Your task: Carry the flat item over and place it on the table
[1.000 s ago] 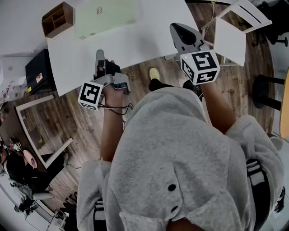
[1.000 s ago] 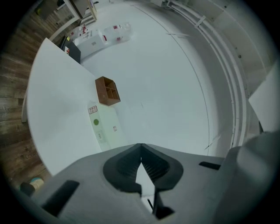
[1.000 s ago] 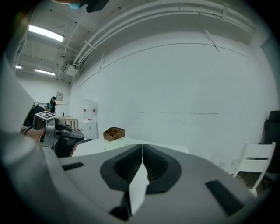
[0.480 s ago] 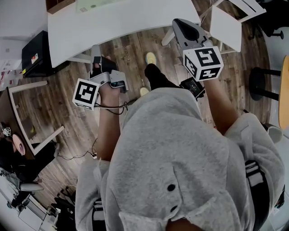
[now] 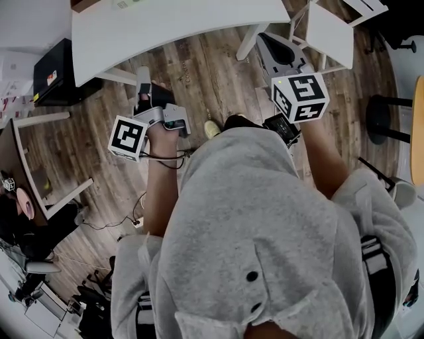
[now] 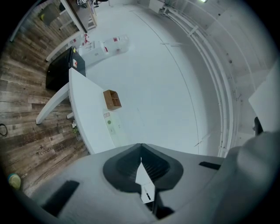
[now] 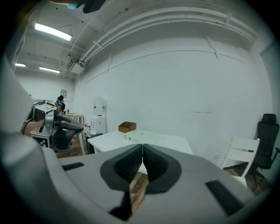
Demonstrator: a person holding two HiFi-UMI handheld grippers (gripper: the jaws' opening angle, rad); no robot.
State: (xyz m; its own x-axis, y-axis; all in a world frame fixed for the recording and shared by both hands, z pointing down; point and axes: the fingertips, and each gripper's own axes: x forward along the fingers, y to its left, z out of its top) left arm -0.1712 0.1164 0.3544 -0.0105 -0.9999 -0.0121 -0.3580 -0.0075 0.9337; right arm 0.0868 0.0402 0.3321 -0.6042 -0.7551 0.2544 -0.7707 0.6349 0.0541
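Note:
The flat item, a pale green board (image 6: 114, 127) (image 7: 146, 136), lies on the white table (image 5: 185, 20) (image 6: 87, 109) beside a small wooden organiser (image 6: 112, 99) (image 7: 127, 126). My left gripper (image 5: 142, 71) (image 6: 141, 146) hangs over the wood floor, short of the table's near edge, jaws shut with their tips touching. A white sliver shows in the slot behind the tips; I cannot tell what it is. My right gripper (image 5: 265, 40) (image 7: 142, 146) is held level, pointing at the table, pads together with nothing between them. Neither gripper touches the board.
A black cabinet (image 5: 56, 66) (image 6: 61, 70) stands at the table's left end. A white chair (image 5: 331, 33) (image 7: 238, 157) and a black office chair (image 7: 267, 140) are to the right. A dark stool (image 5: 391, 126) stands further right, and a framed side table (image 5: 40, 172) at the left.
In the head view the table has slid toward the top of the frame, with the board almost out of sight. Both grippers stay shut in about the same spots.

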